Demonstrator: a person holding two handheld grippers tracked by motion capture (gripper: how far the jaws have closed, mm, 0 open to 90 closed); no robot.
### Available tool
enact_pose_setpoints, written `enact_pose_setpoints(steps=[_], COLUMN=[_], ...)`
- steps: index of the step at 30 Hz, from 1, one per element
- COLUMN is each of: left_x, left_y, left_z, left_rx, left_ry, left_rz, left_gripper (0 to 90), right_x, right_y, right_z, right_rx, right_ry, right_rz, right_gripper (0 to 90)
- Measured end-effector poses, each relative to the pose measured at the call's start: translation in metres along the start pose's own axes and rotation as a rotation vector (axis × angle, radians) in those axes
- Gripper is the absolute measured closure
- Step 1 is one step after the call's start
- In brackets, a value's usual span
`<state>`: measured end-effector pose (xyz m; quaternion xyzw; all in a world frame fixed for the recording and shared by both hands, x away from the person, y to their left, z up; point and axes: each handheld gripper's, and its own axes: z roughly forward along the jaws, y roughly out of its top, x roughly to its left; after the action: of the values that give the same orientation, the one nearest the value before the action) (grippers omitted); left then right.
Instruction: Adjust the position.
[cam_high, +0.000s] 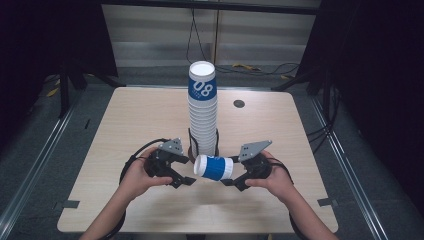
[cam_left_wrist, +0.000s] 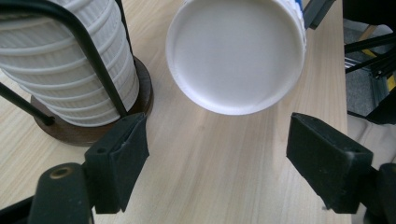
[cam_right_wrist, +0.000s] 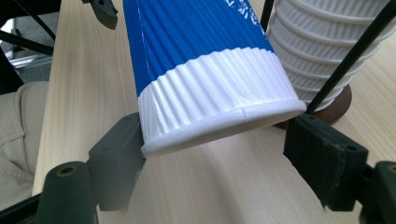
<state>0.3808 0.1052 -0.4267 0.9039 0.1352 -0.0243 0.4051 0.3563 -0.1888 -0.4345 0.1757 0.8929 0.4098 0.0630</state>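
A blue and white ribbed paper cup (cam_high: 214, 167) hangs on its side just above the wooden table (cam_high: 135, 120), in front of a tall stack of white cups (cam_high: 202, 117). My right gripper (cam_high: 231, 181) is shut on the cup's rim end (cam_right_wrist: 219, 116), one jaw on each side. My left gripper (cam_high: 187, 179) stands open facing the cup's white bottom (cam_left_wrist: 236, 53), which lies beyond its fingertips (cam_left_wrist: 126, 140) without touching them. The stack sits in a black wire holder on a round wooden base (cam_left_wrist: 142, 100), topped by a blue-banded cup (cam_high: 202, 80).
A small dark round grommet (cam_high: 239, 103) is set in the table behind the stack. Cables (cam_high: 260, 67) lie on the floor past the far edge. Dark stand legs (cam_high: 70, 80) flank the table on the left.
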Motion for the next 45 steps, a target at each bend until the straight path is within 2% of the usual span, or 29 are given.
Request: enact_pose_setpoints(steps=[10, 15, 17, 24, 27, 29, 35, 38, 39, 40, 43, 45], left_x=[-0.001, -0.001, -0.001, -0.001, 0.000, -0.001, 0.000, 0.000, -0.001, -0.001, -0.002, -0.001], left_y=[-0.004, -0.005, -0.006, -0.007, -0.007, -0.008, -0.012, -0.013, -0.013, -0.013, -0.014, -0.014], left_z=[0.002, 0.002, 0.003, 0.003, 0.003, 0.005, 0.005, 0.004, 0.004, 0.002, 0.002, 0.001], left_rx=[-0.003, 0.027, 0.008, 0.007, 0.022, 0.007, 0.025, 0.023, 0.009, 0.023, 0.005, 0.008], left_ry=[0.006, 0.008, 0.005, 0.005, 0.007, 0.003, 0.007, 0.008, 0.011, 0.009, 0.010, 0.009], left_rz=[0.001, 0.009, 0.003, -0.002, 0.002, -0.009, -0.005, -0.008, -0.022, -0.009, -0.025, -0.016], left_gripper=[20.7, 20.7, 20.7, 20.7, 20.7, 20.7, 20.7, 20.7, 20.7, 20.7, 20.7, 20.7], right_x=[-0.001, -0.001, -0.001, -0.002, -0.002, -0.002, -0.003, -0.003, -0.003, -0.002, 0.000, 0.000], right_y=[0.006, 0.008, 0.009, 0.013, 0.015, 0.016, 0.021, 0.023, 0.024, 0.025, 0.030, 0.033], right_z=[-0.001, -0.002, -0.003, -0.003, -0.002, -0.002, -0.002, 0.000, 0.000, 0.001, 0.000, 0.000], right_rx=[0.053, 0.074, 0.079, 0.120, 0.162, 0.170, 0.186, 0.190, 0.198, 0.199, 0.216, 0.230], right_ry=[-0.006, -0.003, -0.003, -0.005, -0.016, -0.018, -0.013, -0.008, -0.006, -0.003, -0.004, -0.006], right_rz=[-0.022, -0.037, -0.037, -0.067, -0.077, -0.079, -0.095, -0.106, -0.113, -0.114, -0.127, -0.138], right_gripper=[21.6, 21.6, 21.6, 21.4, 21.5, 21.5, 21.4, 21.4, 21.4, 21.4, 21.2, 21.2])
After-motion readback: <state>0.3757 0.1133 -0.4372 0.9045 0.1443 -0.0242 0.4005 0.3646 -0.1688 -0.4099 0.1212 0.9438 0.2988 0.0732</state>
